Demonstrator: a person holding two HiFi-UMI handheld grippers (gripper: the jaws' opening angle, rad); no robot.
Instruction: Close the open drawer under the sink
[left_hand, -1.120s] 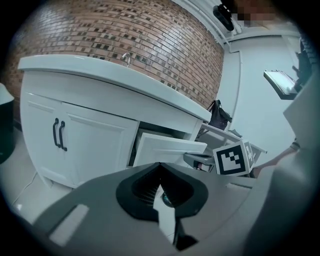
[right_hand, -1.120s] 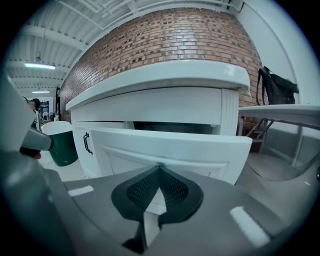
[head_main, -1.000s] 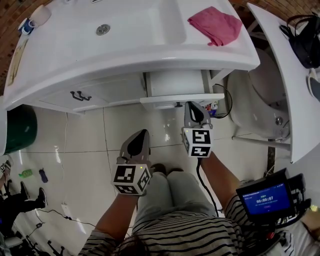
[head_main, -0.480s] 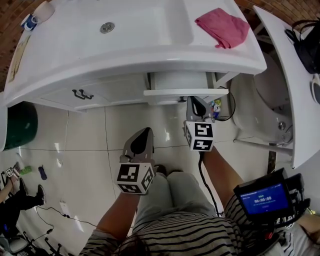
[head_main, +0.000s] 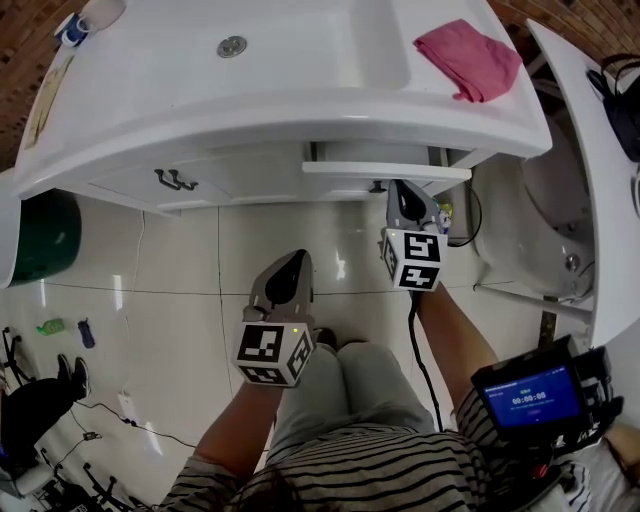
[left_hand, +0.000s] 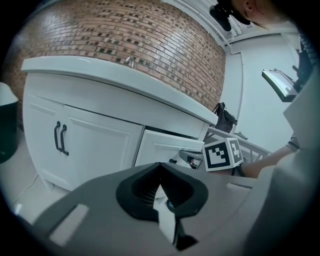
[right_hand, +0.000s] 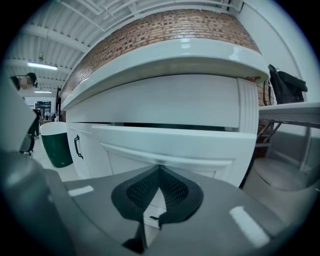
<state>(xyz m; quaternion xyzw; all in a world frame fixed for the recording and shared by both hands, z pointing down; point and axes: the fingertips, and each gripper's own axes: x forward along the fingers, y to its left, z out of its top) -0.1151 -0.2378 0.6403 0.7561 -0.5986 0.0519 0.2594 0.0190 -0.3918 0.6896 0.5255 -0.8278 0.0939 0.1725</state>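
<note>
The white drawer (head_main: 385, 171) under the sink (head_main: 250, 90) stands out a short way from the cabinet front, with a dark gap above its panel (right_hand: 170, 142). My right gripper (head_main: 401, 192) is shut and empty, its tips right at the drawer front; in the right gripper view the shut jaws (right_hand: 159, 168) point at the panel's moulded face. Farther back and left, my left gripper (head_main: 293, 264) hangs over the tiled floor, shut and empty. In the left gripper view its jaws (left_hand: 160, 166) face the drawer (left_hand: 165, 147), and the right gripper's marker cube (left_hand: 222, 153) shows beside it.
A pink cloth (head_main: 468, 60) lies on the sink's right rim. Cabinet doors with dark handles (head_main: 175, 180) are left of the drawer. A green bin (head_main: 40, 235) stands at the far left. A white bowl-shaped fixture (head_main: 540, 220) and a white table (head_main: 600, 170) crowd the right side.
The drawer has slid further into the cabinet and now sticks out much less. My right gripper moved forward with it; the left gripper crept forward slightly.
</note>
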